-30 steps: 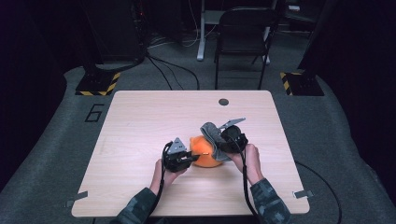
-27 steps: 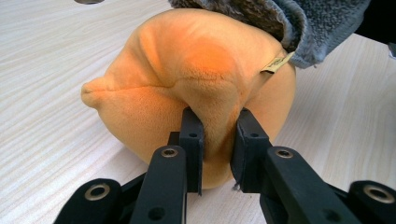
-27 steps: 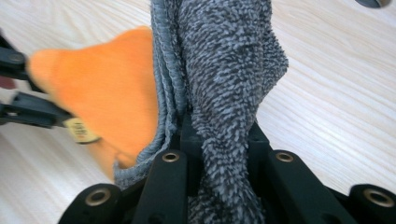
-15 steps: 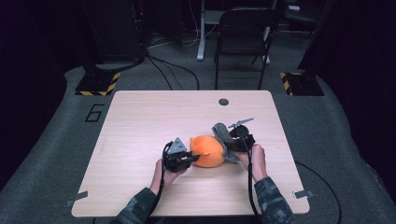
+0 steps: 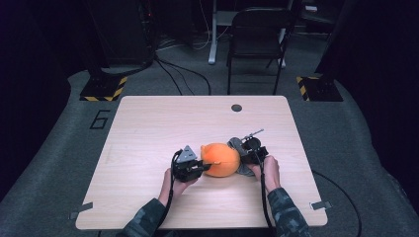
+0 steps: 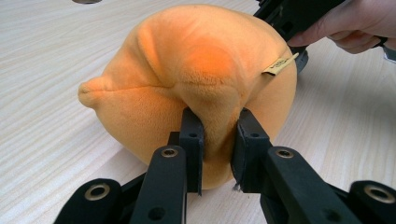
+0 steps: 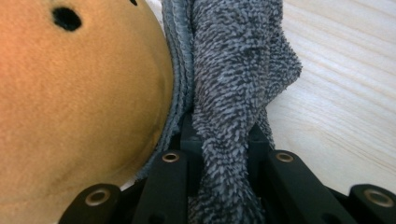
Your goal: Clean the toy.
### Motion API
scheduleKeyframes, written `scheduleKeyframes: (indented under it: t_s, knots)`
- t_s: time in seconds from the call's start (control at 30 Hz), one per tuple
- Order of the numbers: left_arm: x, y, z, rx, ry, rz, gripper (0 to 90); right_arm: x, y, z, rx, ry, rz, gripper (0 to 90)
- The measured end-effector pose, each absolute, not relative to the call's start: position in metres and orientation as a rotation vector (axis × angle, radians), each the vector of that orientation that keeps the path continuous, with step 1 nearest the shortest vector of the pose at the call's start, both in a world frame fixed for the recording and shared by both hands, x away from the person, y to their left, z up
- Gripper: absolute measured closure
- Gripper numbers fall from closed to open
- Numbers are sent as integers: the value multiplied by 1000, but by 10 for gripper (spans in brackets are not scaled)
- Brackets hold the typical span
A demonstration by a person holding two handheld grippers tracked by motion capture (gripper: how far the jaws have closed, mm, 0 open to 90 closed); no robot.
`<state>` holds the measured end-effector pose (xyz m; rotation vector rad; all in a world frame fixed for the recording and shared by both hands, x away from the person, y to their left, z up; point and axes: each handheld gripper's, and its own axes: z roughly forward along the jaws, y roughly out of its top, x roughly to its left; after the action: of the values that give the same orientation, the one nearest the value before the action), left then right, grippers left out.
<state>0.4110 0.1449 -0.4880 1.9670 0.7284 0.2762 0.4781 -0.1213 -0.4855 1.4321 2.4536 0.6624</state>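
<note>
orange plush toy, grey cloth

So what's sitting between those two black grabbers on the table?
High view: an orange plush toy lies between the left gripper and right gripper, grey cloth on its right.

The plush is orange, short-piled, soft and matt, with a small paper-like tag at its seam; the cloth is grey terry, looped and rough; the jaws are matt black plastic with brassy metal rivets; the table is pale wood-grain laminate, smooth.
</note>
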Motion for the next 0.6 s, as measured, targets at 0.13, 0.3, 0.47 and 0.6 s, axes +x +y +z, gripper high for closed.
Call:
scheduleKeyframes:
  t_s: [0.13, 0.3, 0.47, 0.6]
  knots:
    - [411, 145, -488, 1965, 734, 280, 759, 477, -125, -478, 1426, 2436, 662, 761]
    - [411, 145, -488, 1957, 748, 270, 757, 470, -131, -451, 1389, 2385, 736, 760]
    - [411, 146, -488, 1962, 745, 266, 755, 455, -126, -414, 1296, 2349, 885, 760]
    - [411, 146, -488, 1957, 748, 271, 754, 441, -109, -397, 1218, 2361, 950, 760]
